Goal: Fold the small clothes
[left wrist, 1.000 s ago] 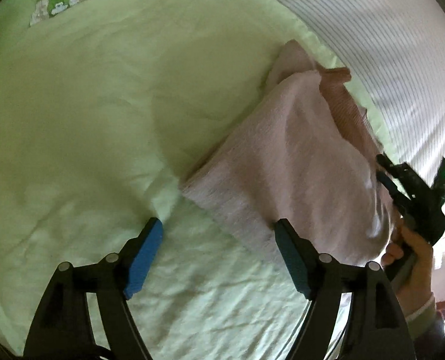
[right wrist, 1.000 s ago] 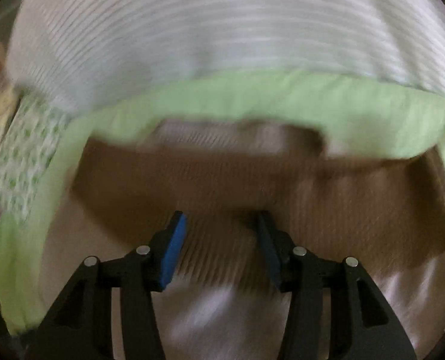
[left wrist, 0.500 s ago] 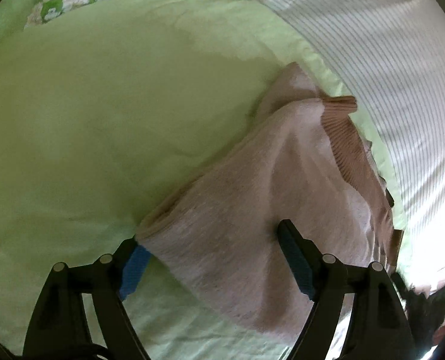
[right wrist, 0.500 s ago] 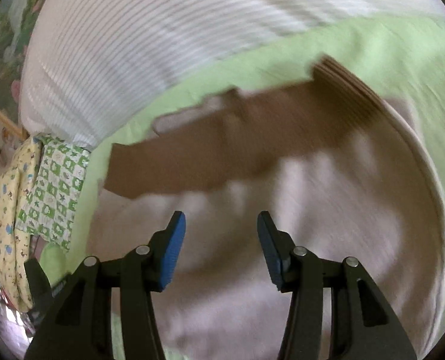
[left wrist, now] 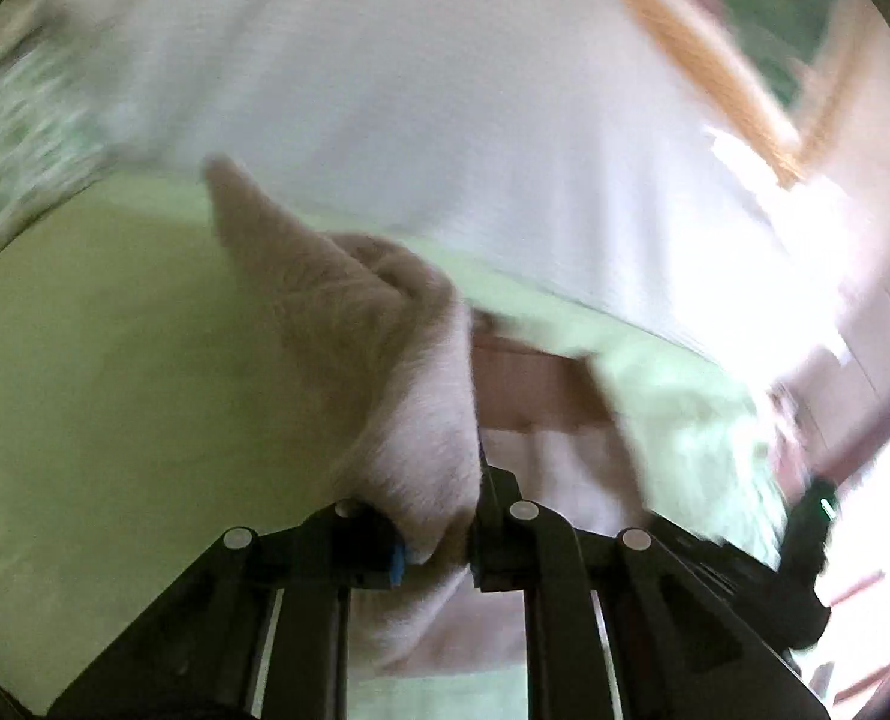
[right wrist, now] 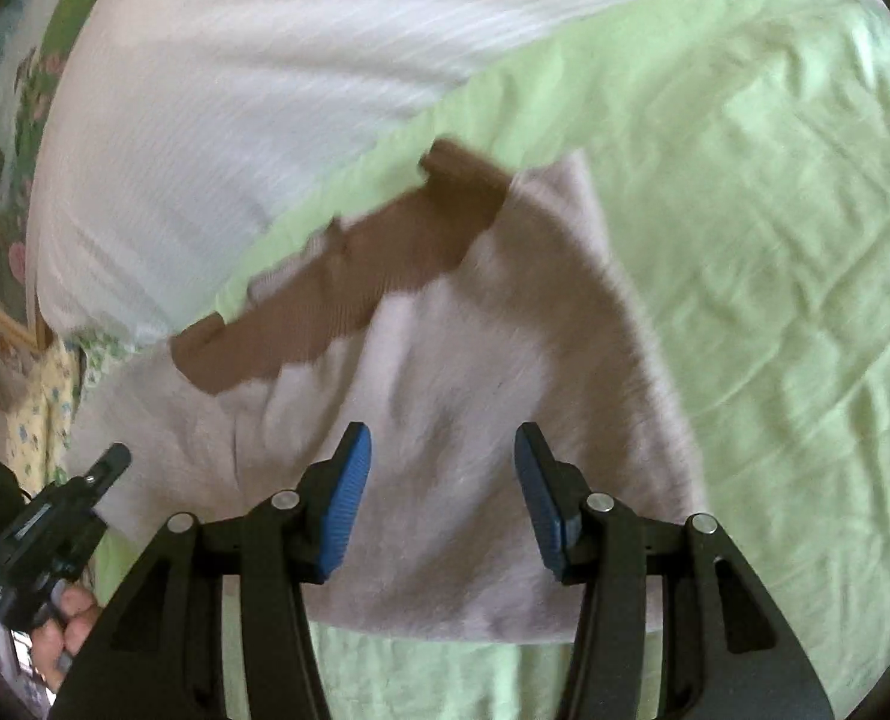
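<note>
A small pale pink knit garment (right wrist: 493, 372) with a brown ribbed band (right wrist: 349, 276) lies on a light green sheet (right wrist: 775, 210). In the left wrist view my left gripper (left wrist: 436, 546) is shut on a bunched edge of the garment (left wrist: 385, 372), which rises in a fold in front of the camera. In the right wrist view my right gripper (right wrist: 442, 498) is open and empty, hovering over the near part of the garment. The left gripper (right wrist: 55, 528) also shows at the lower left there, held by a hand. Both views are motion blurred.
A white striped duvet (right wrist: 235, 90) lies along the far side of the sheet. A green patterned cloth (left wrist: 19, 138) shows at the left of the left wrist view. A wooden frame (left wrist: 703, 60) stands behind the bed.
My left gripper went from open beside the garment to shut on its edge, and has lifted and turned it. My right gripper stayed open and drew back over the garment.
</note>
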Action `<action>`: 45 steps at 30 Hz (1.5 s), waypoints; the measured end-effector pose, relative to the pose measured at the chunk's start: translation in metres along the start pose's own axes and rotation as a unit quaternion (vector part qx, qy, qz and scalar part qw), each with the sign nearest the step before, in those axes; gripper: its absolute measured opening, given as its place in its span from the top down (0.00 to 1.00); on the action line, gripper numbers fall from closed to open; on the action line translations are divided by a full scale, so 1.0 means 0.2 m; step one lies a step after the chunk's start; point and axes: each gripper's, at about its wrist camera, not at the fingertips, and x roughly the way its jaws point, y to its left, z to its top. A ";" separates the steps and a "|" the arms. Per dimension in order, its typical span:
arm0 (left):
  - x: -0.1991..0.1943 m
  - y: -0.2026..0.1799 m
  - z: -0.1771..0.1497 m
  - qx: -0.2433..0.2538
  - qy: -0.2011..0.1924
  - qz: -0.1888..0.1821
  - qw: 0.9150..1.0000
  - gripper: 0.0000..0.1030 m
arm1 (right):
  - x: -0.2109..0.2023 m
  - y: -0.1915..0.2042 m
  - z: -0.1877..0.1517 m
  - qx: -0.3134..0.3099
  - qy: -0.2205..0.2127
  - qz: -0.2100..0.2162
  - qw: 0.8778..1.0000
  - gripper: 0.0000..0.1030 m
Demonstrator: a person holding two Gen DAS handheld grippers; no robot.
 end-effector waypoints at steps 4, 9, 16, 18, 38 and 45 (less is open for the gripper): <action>0.16 -0.39 -0.11 0.097 0.040 -0.080 0.991 0.89 | -0.10 -0.09 0.09 0.015 -0.029 -0.013 0.999 0.50; 0.47 -0.56 -0.37 0.183 0.132 -0.066 0.972 0.81 | -0.13 -0.18 0.14 0.033 -0.032 -0.020 0.999 0.50; 0.35 -0.41 -0.41 0.170 0.120 -0.051 0.977 0.46 | -0.06 -0.15 0.16 0.013 -0.004 0.012 1.000 0.49; 0.28 -0.33 -0.40 0.166 0.111 -0.033 0.979 0.42 | -0.01 -0.13 0.16 0.015 0.009 0.027 0.999 0.48; 0.22 0.12 -0.59 0.164 0.152 0.054 0.973 0.38 | 0.23 -0.09 0.16 0.016 0.088 0.066 0.994 0.40; 0.33 0.14 -0.55 0.149 0.147 0.087 0.974 0.39 | 0.29 -0.04 0.14 -0.009 0.107 0.062 0.992 0.43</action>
